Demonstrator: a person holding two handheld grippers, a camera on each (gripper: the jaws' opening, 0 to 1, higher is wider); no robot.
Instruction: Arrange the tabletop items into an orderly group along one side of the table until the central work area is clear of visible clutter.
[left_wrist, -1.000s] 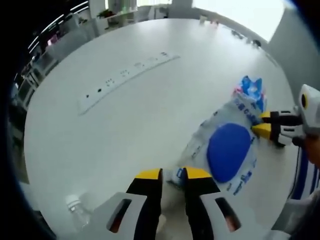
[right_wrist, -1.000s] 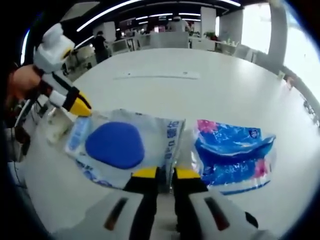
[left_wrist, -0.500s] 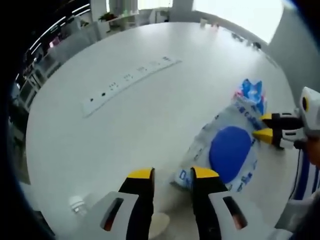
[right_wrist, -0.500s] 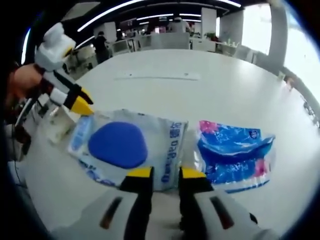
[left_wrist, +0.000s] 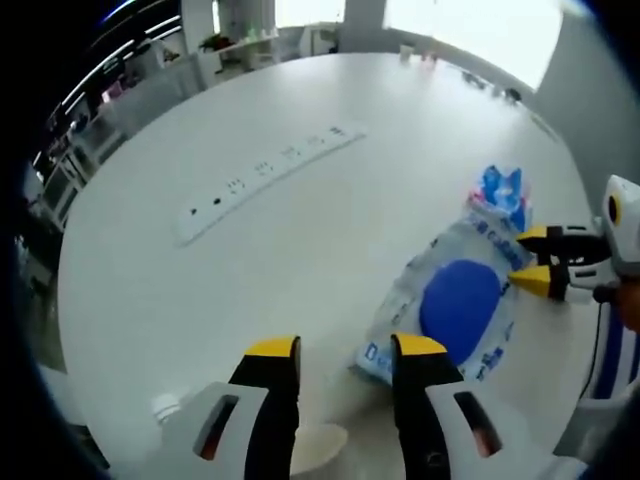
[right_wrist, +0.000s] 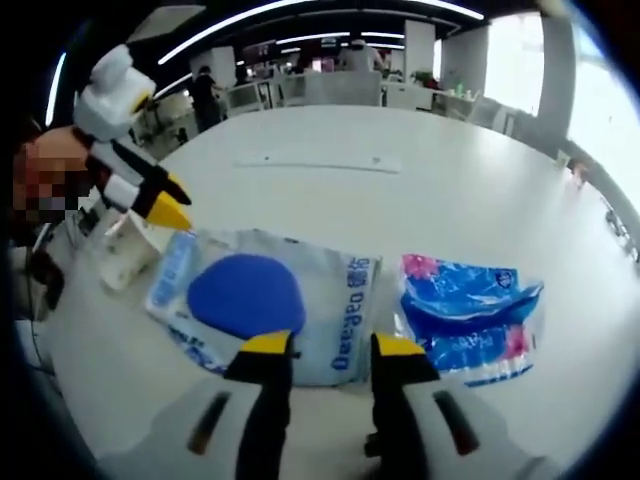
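Observation:
A clear plastic bag with a blue oval inside lies flat on the white round table. A blue and pink packet lies right beside it. My left gripper stands open just short of the bag's near corner, and it comes into the right gripper view at the upper left. My right gripper is open at the bag's opposite edge, holding nothing. It enters the left gripper view from the right.
A long white power strip lies across the middle of the table. A clear bottle lies by the bag near the left gripper, its cap end at the table edge. Chairs and desks stand beyond the table.
Both grippers were shut on opposite edges of the clear bag. Both have opened, let it go and drawn back a little; the bag now rests flat.

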